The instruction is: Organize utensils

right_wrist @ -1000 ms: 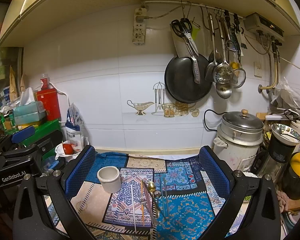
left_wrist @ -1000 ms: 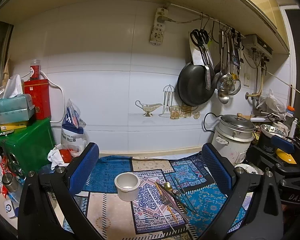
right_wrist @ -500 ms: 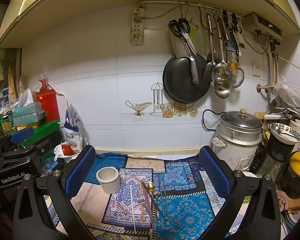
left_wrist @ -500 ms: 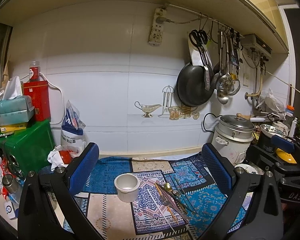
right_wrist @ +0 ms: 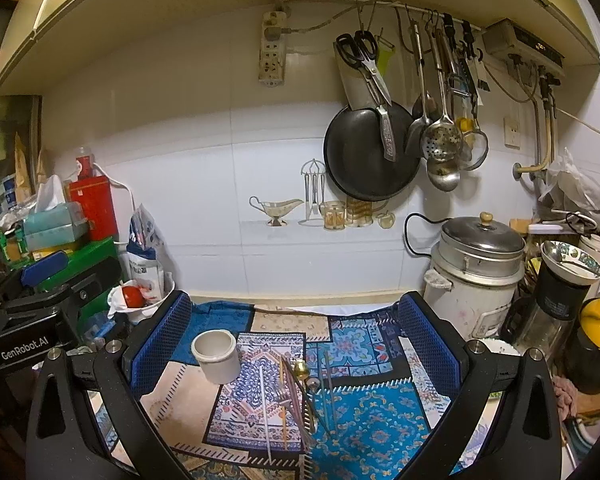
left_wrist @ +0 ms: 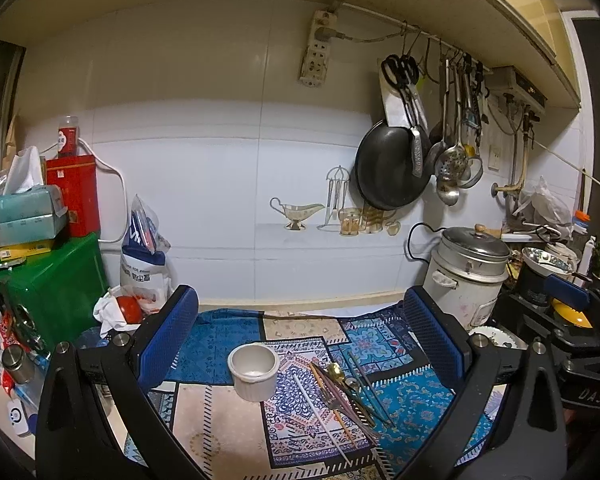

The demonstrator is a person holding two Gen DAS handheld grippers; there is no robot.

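Approach stage: left gripper [left_wrist: 300,344] and right gripper [right_wrist: 296,340], both spread wide and empty, hover above loose metal utensils [right_wrist: 296,392] lying on the patterned mat beside the white ceramic cup [right_wrist: 216,354]; next, one utensil presumably needs pinching.

This is a lived-in home kitchen. Above and beyond the tongs, a white tiled wall carries a rail hung with a black frying pan [right_wrist: 370,152], scissors [right_wrist: 362,56], ladles and a skimmer [right_wrist: 442,142], with a power strip [right_wrist: 272,48] fixed under the cupboard. To the right of the tongs a rice cooker [right_wrist: 474,272] stands on the tabletop [right_wrist: 284,322], which is covered by a patterned cloth; left are a tissue box [left_wrist: 24,212] and a flour bag [left_wrist: 142,264].
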